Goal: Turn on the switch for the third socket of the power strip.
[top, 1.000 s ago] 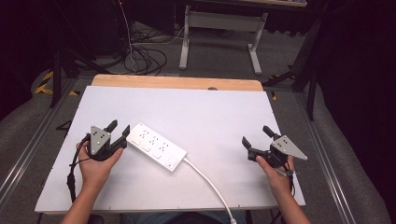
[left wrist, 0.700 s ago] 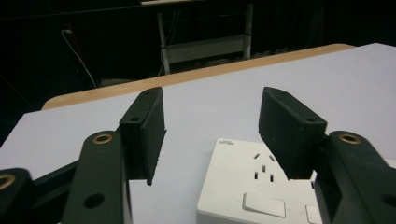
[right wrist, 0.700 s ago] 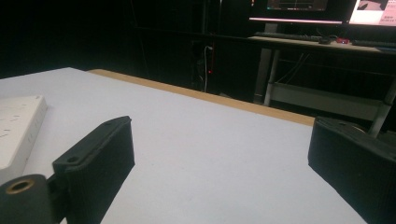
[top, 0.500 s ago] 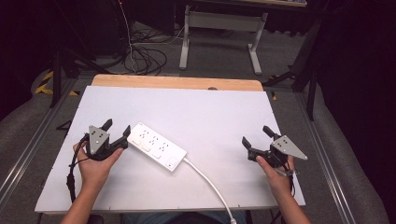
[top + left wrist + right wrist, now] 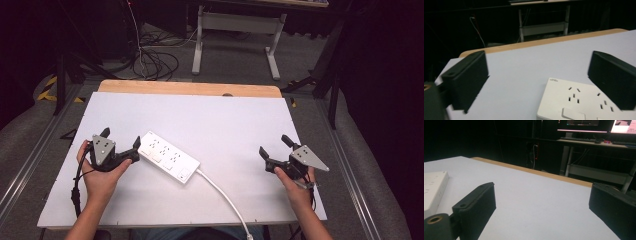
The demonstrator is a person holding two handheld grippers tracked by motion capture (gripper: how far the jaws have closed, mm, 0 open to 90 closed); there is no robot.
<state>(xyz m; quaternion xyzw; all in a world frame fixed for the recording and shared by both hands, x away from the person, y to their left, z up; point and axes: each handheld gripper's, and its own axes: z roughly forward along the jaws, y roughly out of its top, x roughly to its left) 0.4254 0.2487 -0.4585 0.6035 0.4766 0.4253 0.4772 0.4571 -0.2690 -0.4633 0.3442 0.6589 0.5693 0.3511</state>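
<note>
Left tongs just opened wider, jaws spread apart, nothing clamped; hands otherwise unmoved. Right tongs also apart, empty, well off to right. White power strip flat on worktop, angled, near end just beside left tongs' right jaw, cord trailing toward front edge. Likely step: grasp strip's end. Advice: shift left tongs right to straddle strip's narrow end, keep jaws level, close on side walls not sockets, mind cord drag.
</note>
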